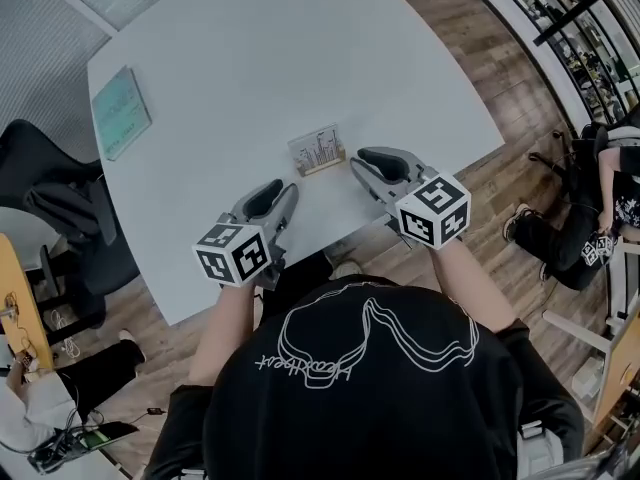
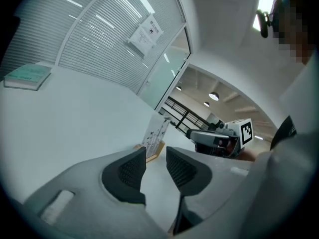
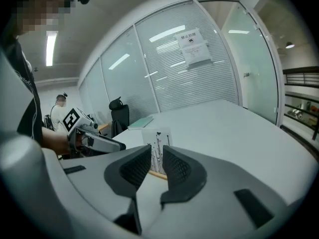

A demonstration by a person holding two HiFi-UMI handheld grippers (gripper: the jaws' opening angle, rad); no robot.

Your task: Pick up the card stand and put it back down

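The card stand, a white printed card upright in a wooden base, stands on the white table near its front edge. My left gripper hovers just short of it on the left, my right gripper close on its right. Both are open with nothing between the pads. In the left gripper view the card stand stands beyond the left gripper, apart from it. In the right gripper view the card stand shows just past the narrow gap of the right gripper, untouched.
A teal book lies at the table's far left corner. A black office chair stands off the left edge. A seated person is on the wooden floor to the right. Glass walls with blinds lie behind the table.
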